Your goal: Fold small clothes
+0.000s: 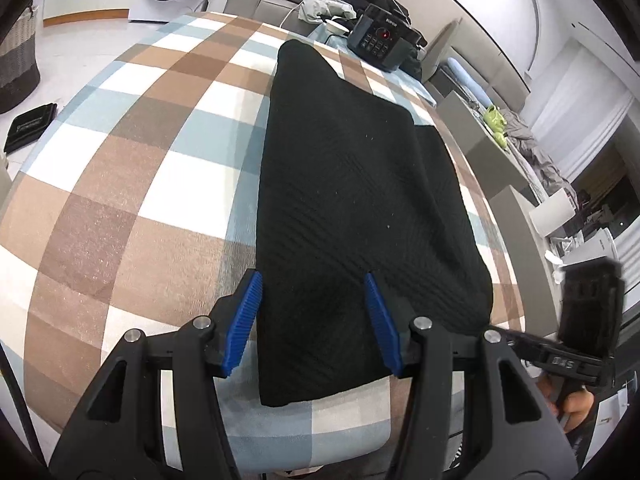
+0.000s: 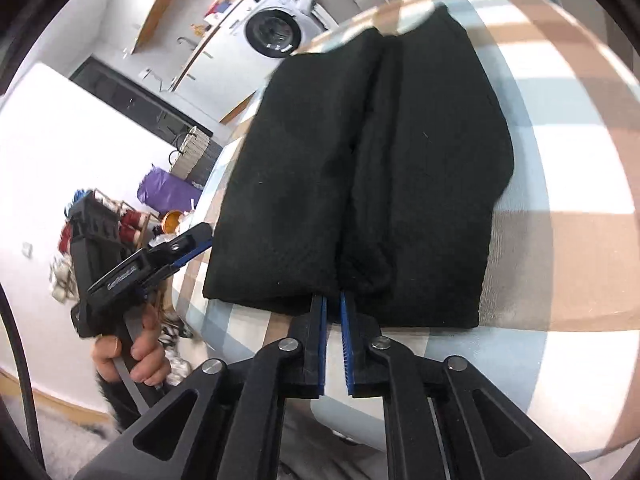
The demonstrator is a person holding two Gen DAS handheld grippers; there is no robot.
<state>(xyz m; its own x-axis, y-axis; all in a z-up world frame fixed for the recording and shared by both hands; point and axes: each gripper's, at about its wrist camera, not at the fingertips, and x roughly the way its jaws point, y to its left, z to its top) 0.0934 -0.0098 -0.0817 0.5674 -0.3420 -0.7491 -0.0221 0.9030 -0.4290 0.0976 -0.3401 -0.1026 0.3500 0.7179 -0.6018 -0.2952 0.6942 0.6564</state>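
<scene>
Two tools work one black garment (image 1: 352,184), which lies folded lengthwise on the checked counter (image 1: 120,200), filling the middle of both frames. Left tool (image 1: 312,292) stands open, its blue fingers (image 1: 250,312) straddling the near edge. Right tool (image 2: 333,300) is clamped on the garment's near hem, low centre.

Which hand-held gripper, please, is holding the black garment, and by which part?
The right hand-held gripper pinches the black garment at its near edge, mid-width. The left hand-held gripper is open, holding nothing.
</scene>
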